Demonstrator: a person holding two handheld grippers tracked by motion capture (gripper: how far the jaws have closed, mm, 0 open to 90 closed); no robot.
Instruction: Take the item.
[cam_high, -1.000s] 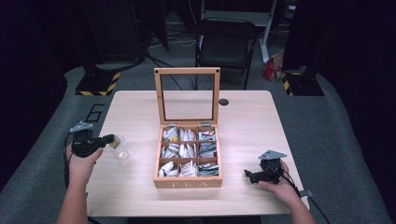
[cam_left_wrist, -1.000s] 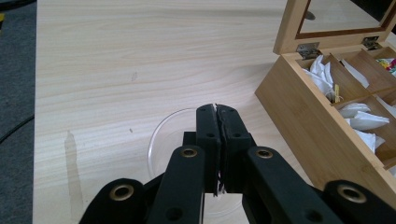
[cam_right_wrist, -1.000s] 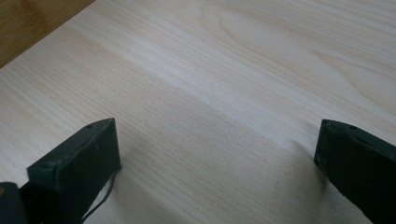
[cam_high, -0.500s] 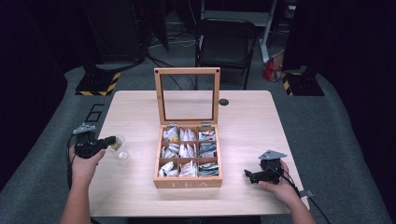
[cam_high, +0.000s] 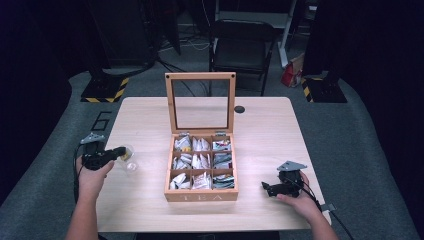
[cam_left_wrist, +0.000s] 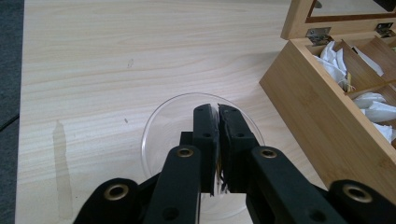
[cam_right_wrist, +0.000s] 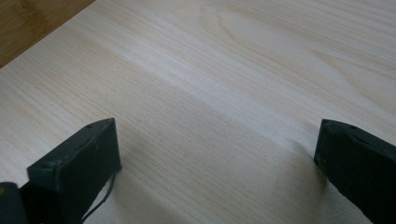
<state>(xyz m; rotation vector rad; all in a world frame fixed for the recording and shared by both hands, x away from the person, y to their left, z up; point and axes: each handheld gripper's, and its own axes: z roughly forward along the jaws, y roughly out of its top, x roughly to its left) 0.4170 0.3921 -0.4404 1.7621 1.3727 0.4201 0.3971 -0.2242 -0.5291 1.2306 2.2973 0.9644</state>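
An open wooden tea box (cam_high: 201, 196) stands mid-table, its compartments full of tea bags (cam_high: 200, 161) and its glass lid (cam_high: 200, 77) upright. At the left, a clear glass (cam_high: 129, 164) stands on the table. My left gripper (cam_high: 120, 150) hangs over it, shut on a thin tea bag. In the left gripper view the closed jaws (cam_left_wrist: 218, 110) pinch that tea bag (cam_left_wrist: 218, 175) above the glass rim (cam_left_wrist: 159, 116), with the box wall (cam_left_wrist: 317, 116) to the right. My right gripper (cam_high: 265, 187) rests open on the table right of the box, with bare wood between its jaws (cam_right_wrist: 215, 140).
A small black round thing (cam_high: 239, 109) lies on the table behind the box's right side. A black chair (cam_high: 242, 40) stands beyond the far edge. The table's left edge (cam_left_wrist: 21, 116) runs close to the glass.
The left hand has shifted only slightly beside the glass, still shut on the tea bag. The right gripper has not moved.
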